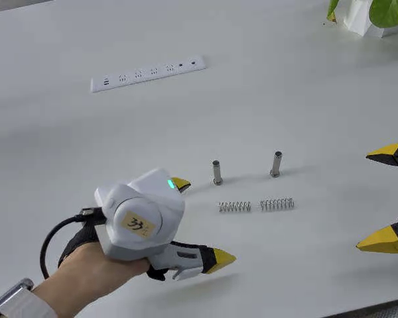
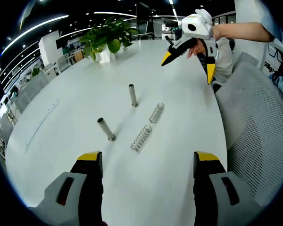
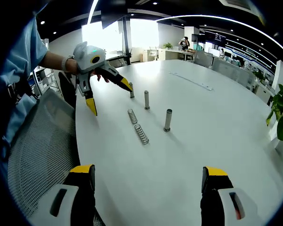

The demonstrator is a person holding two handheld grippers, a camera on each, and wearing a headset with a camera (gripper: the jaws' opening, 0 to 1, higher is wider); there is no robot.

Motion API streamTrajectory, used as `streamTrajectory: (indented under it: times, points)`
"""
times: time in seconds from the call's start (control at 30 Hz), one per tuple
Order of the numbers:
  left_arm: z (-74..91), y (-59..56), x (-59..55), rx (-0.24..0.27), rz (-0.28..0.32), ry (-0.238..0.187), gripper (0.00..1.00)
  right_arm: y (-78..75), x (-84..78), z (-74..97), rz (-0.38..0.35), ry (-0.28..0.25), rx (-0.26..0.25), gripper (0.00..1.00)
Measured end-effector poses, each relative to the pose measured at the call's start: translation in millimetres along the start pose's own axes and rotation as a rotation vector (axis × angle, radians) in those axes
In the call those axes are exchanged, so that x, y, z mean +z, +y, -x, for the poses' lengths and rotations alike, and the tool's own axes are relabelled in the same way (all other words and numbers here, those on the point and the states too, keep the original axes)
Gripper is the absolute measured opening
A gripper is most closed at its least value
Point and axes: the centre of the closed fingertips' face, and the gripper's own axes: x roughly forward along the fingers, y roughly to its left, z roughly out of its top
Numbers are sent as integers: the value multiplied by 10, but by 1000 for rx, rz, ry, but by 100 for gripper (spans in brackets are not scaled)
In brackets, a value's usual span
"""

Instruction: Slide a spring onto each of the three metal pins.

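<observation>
The left gripper (image 1: 201, 221) is wide open and holds nothing. Its upper yellow tip is near the left pin (image 1: 217, 172). The right gripper (image 1: 383, 197) is wide open too and empty, well apart at the other side.

Between them, on the white table (image 1: 285, 99), the left pin and the right pin (image 1: 276, 164) stand upright and bare. The left spring (image 1: 235, 207) and the right spring (image 1: 277, 204) lie flat just in front of them.

In the right gripper view a third pin (image 3: 131, 89) stands close to the left gripper's tip. It looks ribbed, so I judge it already carries a spring, but it is too small to be sure. Probably one is done and two are left.

The sticker (image 1: 139, 225) on the left gripper has handwritten marks which I cannot read. The power strip (image 1: 148, 73) farther back shows no readable writing.
</observation>
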Motion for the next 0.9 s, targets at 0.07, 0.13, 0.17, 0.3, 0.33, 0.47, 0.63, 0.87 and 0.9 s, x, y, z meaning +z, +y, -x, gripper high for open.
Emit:
streamTrajectory:
  times: [0.07, 0.13, 0.17, 0.3, 0.33, 0.47, 0.63, 0.87, 0.9]
  points:
    - [-49, 2, -33, -17, 3, 24, 74, 20, 1, -4, -4, -2, 3, 93]
    - [-95, 2, -54, -30, 1, 41, 70, 37, 3, -7, -6, -3, 6, 93]
    - [-109, 2, -68, -34, -1, 51, 69, 42, 2, -7, -5, -3, 6, 93]
    - [-166, 12, -62, -46, -6, 74, 65, 51, 10, -7, -14, -8, 4, 92]
    - [-176, 19, -54, -47, -5, 75, 63, 52, 11, -6, -14, -10, 4, 92]
    - [-224, 46, -18, -50, 11, 85, 53, 56, 17, 1, -18, -17, 2, 92]
    - [-308, 93, -12, -46, 23, 105, 45, 63, 6, 16, -25, -21, -1, 91]
    - [-405, 134, -47, -41, 21, 143, 31, 63, -36, 65, -45, -30, -10, 90]
    - [-410, 135, -50, -42, 22, 146, 30, 64, -43, 70, -48, -30, -11, 90]
